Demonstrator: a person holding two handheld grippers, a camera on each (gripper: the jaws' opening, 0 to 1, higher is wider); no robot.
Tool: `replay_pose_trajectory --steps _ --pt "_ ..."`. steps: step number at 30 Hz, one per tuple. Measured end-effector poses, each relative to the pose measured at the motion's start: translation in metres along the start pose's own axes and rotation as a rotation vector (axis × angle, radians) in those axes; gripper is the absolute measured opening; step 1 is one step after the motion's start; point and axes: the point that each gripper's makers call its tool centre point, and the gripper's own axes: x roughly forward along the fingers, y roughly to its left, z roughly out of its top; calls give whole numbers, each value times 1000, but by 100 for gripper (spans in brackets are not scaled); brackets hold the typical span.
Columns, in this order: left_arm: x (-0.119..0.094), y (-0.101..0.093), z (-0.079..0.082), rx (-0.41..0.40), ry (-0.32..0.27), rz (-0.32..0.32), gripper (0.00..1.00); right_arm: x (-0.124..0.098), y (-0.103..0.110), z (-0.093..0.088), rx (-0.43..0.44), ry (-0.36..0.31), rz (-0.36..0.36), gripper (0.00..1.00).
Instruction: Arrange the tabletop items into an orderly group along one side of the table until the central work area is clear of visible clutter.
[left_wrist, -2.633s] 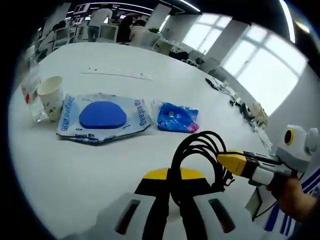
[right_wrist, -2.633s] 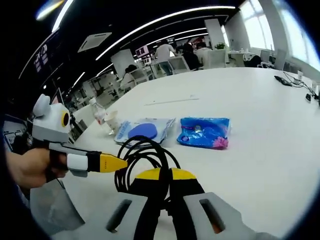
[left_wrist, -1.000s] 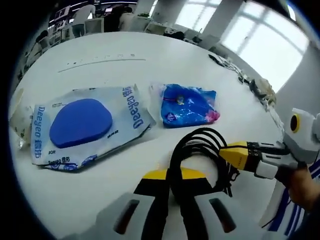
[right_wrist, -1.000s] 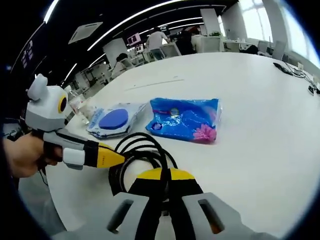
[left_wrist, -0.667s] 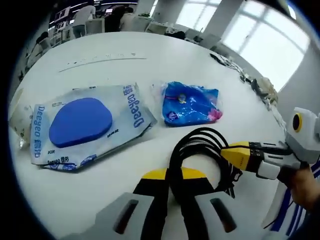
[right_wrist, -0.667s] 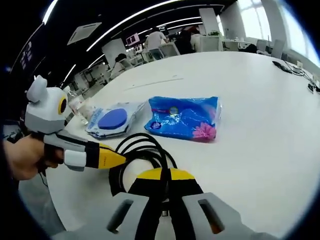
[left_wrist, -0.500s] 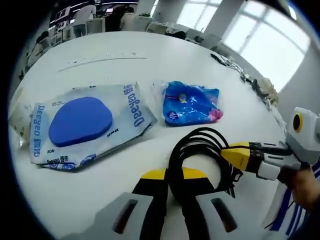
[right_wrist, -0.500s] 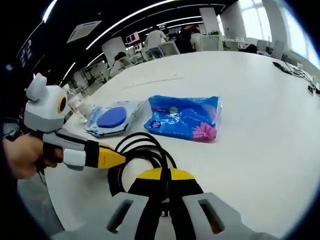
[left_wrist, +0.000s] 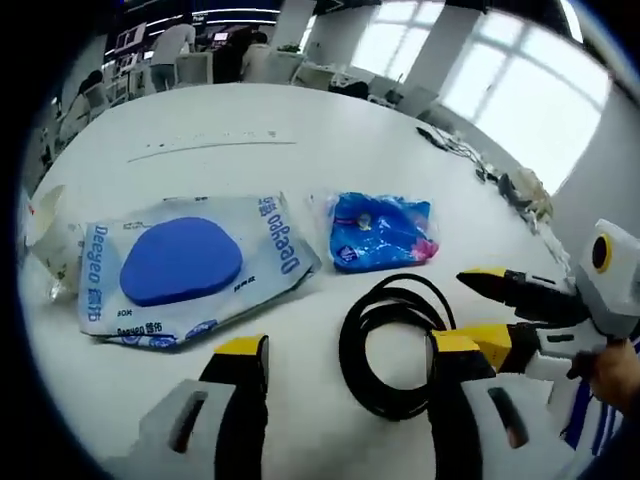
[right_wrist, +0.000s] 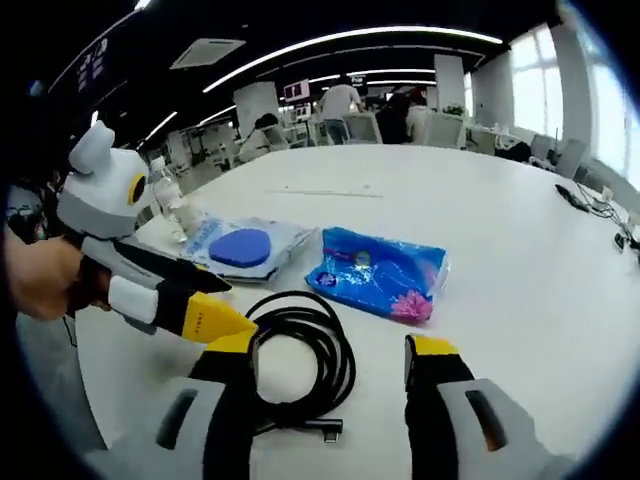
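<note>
Nearest in the left gripper view, the left gripper (left_wrist: 345, 385) has its yellow-tipped jaws spread wide and holds nothing. Between and just beyond them lies a coiled black cable (left_wrist: 392, 343), loose on the white table (left_wrist: 210, 120). The right gripper (left_wrist: 487, 312) enters from the right, jaws also parted and empty, just beside the coil's edge.

In the right gripper view, the right gripper (right_wrist: 330, 365) is likewise wide open with nothing held. The cable (right_wrist: 300, 355) lies on the table ahead of its jaws, with a plug end resting near the bottom of the coil. The left gripper (right_wrist: 195, 300) comes in from the left, held by a hand (right_wrist: 40, 275).

Just past the cable lies a small blue tissue pack (left_wrist: 382, 229). Beside it lies a clear plastic pouch with a blue pad (left_wrist: 182, 266) inside. Touching or nearly touching the pouch's far edge are a paper cup (left_wrist: 50, 230) and what may be a bottle, blurred at the rim of the view.

Farther off, the table holds a long thin strip (left_wrist: 212, 147) and loose cords (left_wrist: 450, 150) near the windows.

The cable looks light, limp and springy, so the loops may splay if lifted by one strand. Pinching across several bundled strands looks safest. The pouch and tissue pack look soft, light and slippery; an edge or corner seems the best hold.
</note>
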Motion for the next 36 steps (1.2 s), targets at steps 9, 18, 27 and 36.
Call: replay_pose_trajectory --steps 9,18,27,36 --pt "-32 20 -17 -38 -5 34 96 -26 -11 -11 113 -36 -73 100" --pt "-47 20 -7 -60 -45 35 96 -28 4 5 76 -48 -47 97" --pt "-78 26 -8 -91 -79 37 96 -34 26 9 56 -47 -17 95" --pt "-159 48 -33 -128 -134 41 96 -61 52 -2 43 -48 -18 93"
